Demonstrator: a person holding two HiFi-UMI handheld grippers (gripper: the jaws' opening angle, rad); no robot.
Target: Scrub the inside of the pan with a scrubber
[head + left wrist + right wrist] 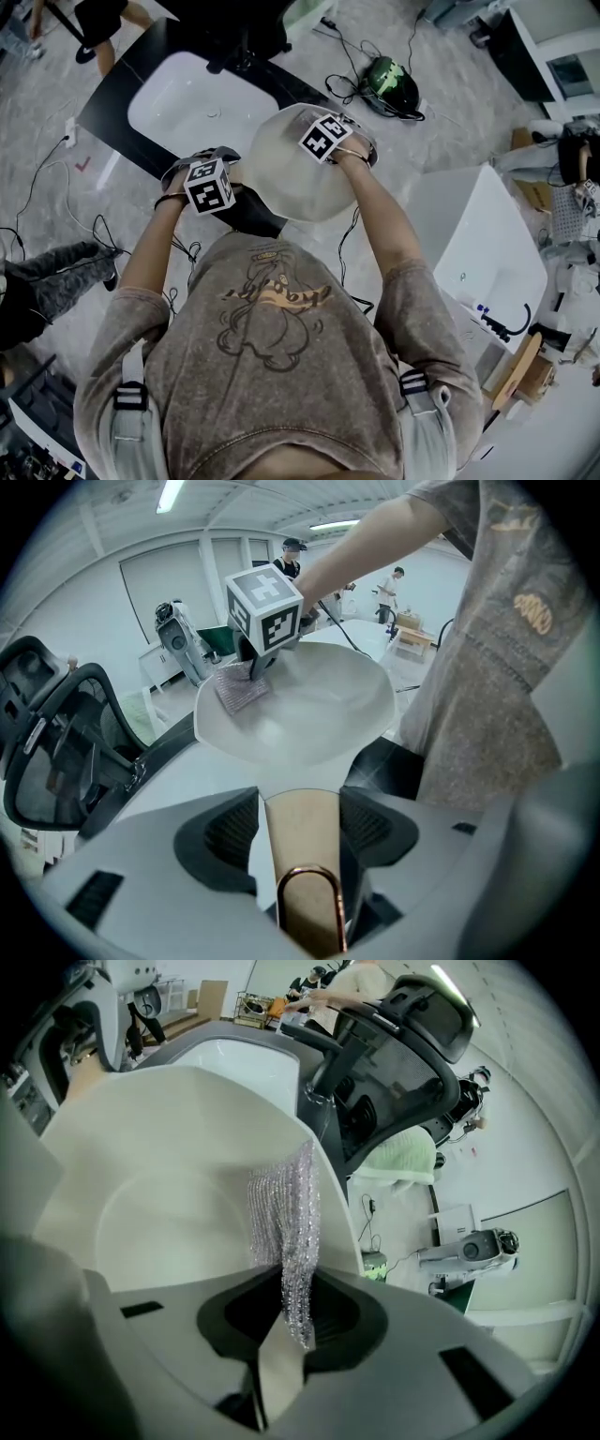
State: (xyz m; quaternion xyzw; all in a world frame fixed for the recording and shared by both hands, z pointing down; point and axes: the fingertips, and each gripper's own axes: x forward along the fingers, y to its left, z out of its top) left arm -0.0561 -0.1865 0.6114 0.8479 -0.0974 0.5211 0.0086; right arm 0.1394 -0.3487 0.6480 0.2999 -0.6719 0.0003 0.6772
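A white pan [298,178] is held up in front of my chest, over the floor. My left gripper [210,185] is shut on its tan handle [302,847], which has a copper loop at the end; the pads press both sides. In the left gripper view the pan's bowl [319,714] faces me. My right gripper [327,137] reaches into it from the far rim, shut on a silvery mesh scrubber [286,1222]. The scrubber [240,688] lies against the pan's inner wall [159,1213] near the rim. In the right gripper view the mesh hangs from between the jaws [286,1312].
A black counter with a white sink basin [202,103] lies ahead on the left. A black office chair [403,1035] stands near it. A white table [487,244] is at my right. Cables and a green-black device [392,84] lie on the floor, and a person's legs [56,272] are at my left.
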